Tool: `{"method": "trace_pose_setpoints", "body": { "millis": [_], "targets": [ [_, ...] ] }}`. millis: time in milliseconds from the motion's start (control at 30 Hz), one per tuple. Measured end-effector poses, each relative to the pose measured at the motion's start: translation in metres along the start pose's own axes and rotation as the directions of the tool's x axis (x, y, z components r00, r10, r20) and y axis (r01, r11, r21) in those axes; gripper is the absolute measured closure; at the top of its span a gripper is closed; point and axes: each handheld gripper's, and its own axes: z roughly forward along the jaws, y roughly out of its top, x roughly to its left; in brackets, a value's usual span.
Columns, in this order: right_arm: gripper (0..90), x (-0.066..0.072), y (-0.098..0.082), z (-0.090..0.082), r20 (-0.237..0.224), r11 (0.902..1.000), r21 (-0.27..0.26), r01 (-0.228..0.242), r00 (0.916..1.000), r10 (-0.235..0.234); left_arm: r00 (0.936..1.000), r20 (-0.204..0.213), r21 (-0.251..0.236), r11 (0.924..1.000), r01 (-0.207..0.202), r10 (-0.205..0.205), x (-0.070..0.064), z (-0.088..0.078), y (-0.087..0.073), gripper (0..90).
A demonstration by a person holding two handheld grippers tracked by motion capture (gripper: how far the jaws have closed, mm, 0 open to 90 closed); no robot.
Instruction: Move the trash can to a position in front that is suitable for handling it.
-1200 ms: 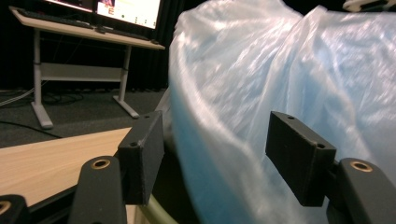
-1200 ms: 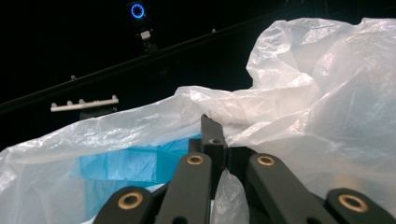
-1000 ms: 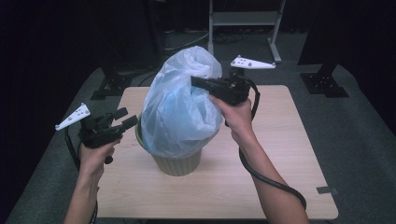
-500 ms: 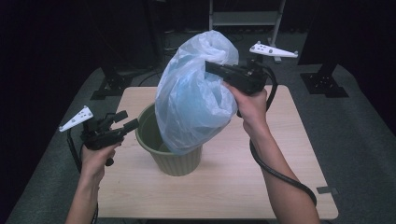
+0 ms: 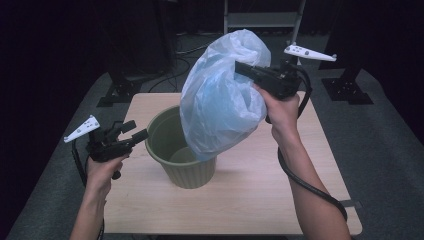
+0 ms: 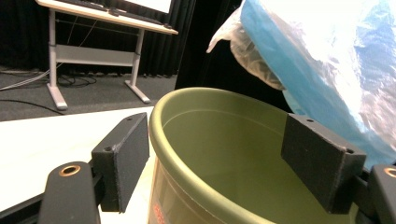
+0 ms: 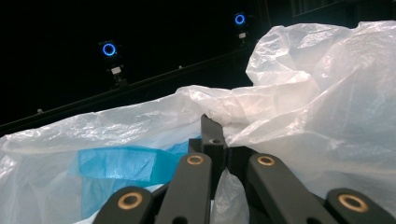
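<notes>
The right gripper (image 5: 240,66) was raised above the far side of the table (image 5: 250,200), its jaws pressed together on the plastic of the bag (image 5: 220,105). In the right gripper view the jaws met on a fold of the thin film, with the bag (image 7: 303,116) bunched around and beyond them. The bag was translucent white with blue material showing inside. It hung tilted from the grip, its upper end high and towards the right hand, its lower end dipping at the rim of the bin (image 5: 175,150), over the bin's right part. Whether the bag's lowest point rested on the rim could not be determined.

The bin, olive green, stood upright on the table near its centre. Its interior, where visible, showed bare green wall.

The left gripper (image 5: 142,135) was held level, just left of the bin. Its jaws had just been opening and stood spread. In the left gripper view the bin's near rim (image 6: 196,177) lay between the two pads (image 6: 130,158), and neither pad pressed on it. The bag (image 6: 327,70) hung beyond the far rim in that view, above and to the right.

A cable trailed from the right gripper down along the person's forearm to the table's near right corner.
</notes>
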Motion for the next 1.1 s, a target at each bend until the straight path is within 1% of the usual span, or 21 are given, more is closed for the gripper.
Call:
{"method": "trace_pose_setpoints", "body": {
  "millis": [267,400,600,800,1100],
  "targets": [
    [89.4,-0.007,0.008,-0.019,0.046,0.9997,-0.022,0.01,0.9989,-0.009,1.0,-0.002,0.008,1.0,0.004,-0.004,0.002,0.0,-0.004,22.1],
    [89.4,-0.014,0.009,-0.025,0.068,0.9998,-0.022,0.004,0.9977,-0.002,0.9999,-0.006,0.009,0.9999,0.013,-0.013,0.003,0.0,-0.007,21.4],
    [89.4,-0.025,0.009,-0.036,0.098,0.9995,-0.028,-0.015,0.9951,0.018,0.9999,-0.008,0.01,0.9999,0.011,-0.011,0.003,-0.001,-0.007,21.3],
    [89.4,-0.033,0.011,-0.047,0.126,0.999,-0.041,-0.021,0.9917,0.026,0.9999,-0.011,0.012,0.9999,0.011,-0.011,0.003,-0.001,-0.007,20.9],
    [89.4,-0.045,0.01,-0.061,0.171,0.999,-0.035,-0.028,0.9847,0.033,0.9999,-0.008,0.016,0.9998,0.012,-0.012,0.003,0.0,-0.009,20.9]
  ]
}}
